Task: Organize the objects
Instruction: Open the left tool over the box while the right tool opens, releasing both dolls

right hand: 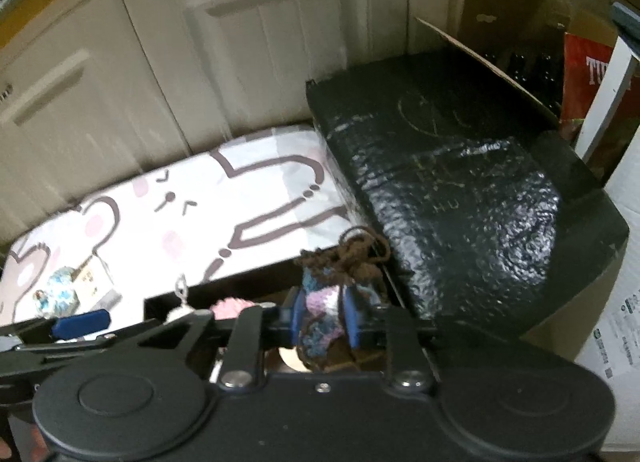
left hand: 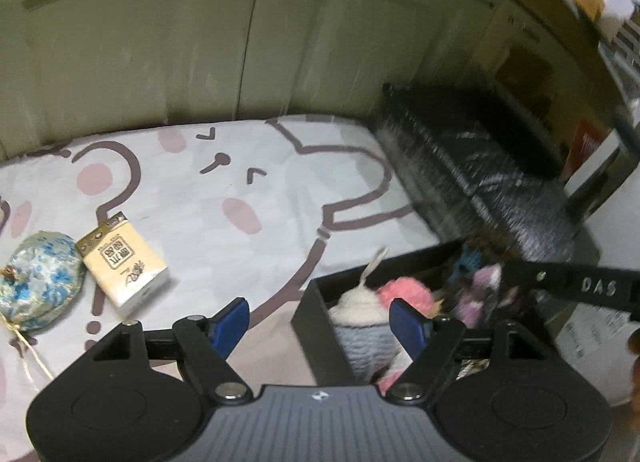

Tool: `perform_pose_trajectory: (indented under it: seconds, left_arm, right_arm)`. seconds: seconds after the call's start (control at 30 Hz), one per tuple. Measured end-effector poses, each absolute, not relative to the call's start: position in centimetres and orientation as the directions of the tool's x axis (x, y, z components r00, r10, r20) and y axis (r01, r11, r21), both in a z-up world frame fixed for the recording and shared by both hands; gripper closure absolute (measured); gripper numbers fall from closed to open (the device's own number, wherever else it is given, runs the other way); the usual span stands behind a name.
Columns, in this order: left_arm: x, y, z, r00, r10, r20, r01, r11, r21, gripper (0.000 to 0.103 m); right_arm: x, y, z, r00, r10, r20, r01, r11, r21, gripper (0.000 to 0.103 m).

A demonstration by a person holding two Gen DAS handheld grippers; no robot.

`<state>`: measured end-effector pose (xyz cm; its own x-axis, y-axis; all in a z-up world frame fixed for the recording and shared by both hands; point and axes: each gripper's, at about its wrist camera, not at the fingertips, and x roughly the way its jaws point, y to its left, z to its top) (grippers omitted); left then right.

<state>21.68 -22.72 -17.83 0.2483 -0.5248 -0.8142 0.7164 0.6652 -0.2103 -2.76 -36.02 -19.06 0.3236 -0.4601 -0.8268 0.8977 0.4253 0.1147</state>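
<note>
My right gripper (right hand: 323, 320) is clamped on a small crocheted pouch of blue, pink and purple yarn with a brown drawstring (right hand: 324, 302); both blue pads press its sides and the brown cord bunches above them. I hold it over the open black rectangular box (left hand: 316, 326), at the end nearest the large black glossy-wrapped case (right hand: 460, 198).

My left gripper (left hand: 320, 320) stands wide with nothing between its blue fingertips (left hand: 404, 322). It hangs over the box's near corner, one pad outside the wall above the bedsheet, the other above the contents. Inside the box I see a cream and grey knitted piece with a loop on top (left hand: 360, 314), a pink fluffy yarn ball (left hand: 404, 290), and the purple pouch further along under my right tool.

On the white sheet printed with brown-outlined cartoon animals (left hand: 224, 182), well apart from the box, lie a cream tissue pack with a gold band (left hand: 124, 266) and, touching it, a round blue-flowered fabric sachet with a straw-coloured tie (left hand: 38, 286).
</note>
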Motion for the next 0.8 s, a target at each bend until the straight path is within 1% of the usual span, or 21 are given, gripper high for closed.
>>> perform_pose_trajectory:
  seconds: [0.1, 0.2, 0.5, 0.7, 0.8]
  left_arm:
    - [21.4, -23.1, -18.4, 0.269, -0.483, -0.833, 0.732, 0.665, -0.15, 0.026]
    - [21.4, -23.4, -18.9, 0.282, -0.458, -0.843, 0.734, 0.668, -0.118, 0.025]
    - [21.5, -23.7, -19.2, 0.285, -0.449, -0.847, 0.738, 0.667, -0.105, 0.022]
    - [21.5, -23.5, -18.4, 0.28, -0.467, -0.839, 0.732, 0.669, -0.129, 0.024]
    - [21.1, -23.4, -17.5, 0.295, -0.48, -0.826, 0.742, 0.66, -0.118, 0.024]
  right_arm:
    - [-2.8, -36.1, -19.7, 0.305, -0.457, -0.835, 0.902, 0.419, 0.1, 0.083]
    - [-2.7, -36.2, -20.2, 0.301, -0.447, -0.843, 0.903, 0.417, 0.101, 0.083]
    - [-2.0, -36.1, -21.3, 0.273, -0.449, -0.851, 0.899, 0.434, 0.059, 0.081]
    - [-2.1, -36.0, -20.8, 0.282, -0.451, -0.847, 0.901, 0.428, 0.073, 0.081]
    - [-2.3, -35.7, -20.0, 0.297, -0.46, -0.837, 0.9, 0.428, 0.084, 0.081]
